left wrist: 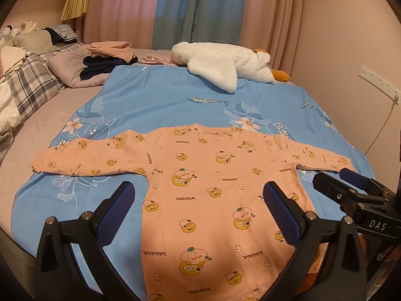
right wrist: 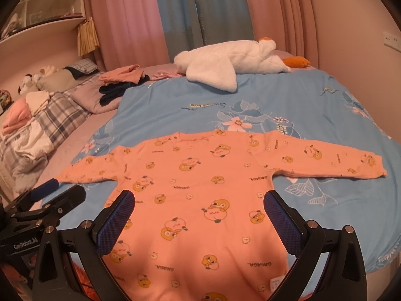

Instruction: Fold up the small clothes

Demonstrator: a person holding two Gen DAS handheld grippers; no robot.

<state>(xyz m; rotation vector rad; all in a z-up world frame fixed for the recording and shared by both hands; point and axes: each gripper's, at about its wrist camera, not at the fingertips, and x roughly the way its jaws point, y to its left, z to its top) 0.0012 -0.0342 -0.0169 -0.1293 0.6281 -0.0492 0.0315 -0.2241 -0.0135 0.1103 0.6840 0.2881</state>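
A peach cartoon-print shirt (left wrist: pixel 215 200) lies flat, sleeves outstretched, on a blue floral sheet (left wrist: pixel 175 95) near the bed's front edge. The left gripper (left wrist: pixel 200 213) and right gripper (right wrist: pixel 199 215) hover side by side above its lower body, both tilted down toward the cloth, fingers spread wide and holding nothing. A white plush goose (left wrist: pixel 220 62) rests at the sheet's far edge.

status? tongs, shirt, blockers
Left tongs open, right tongs open, both empty. Peach shirt flat, sleeves out, unfolded. Plush goose far side, clear.
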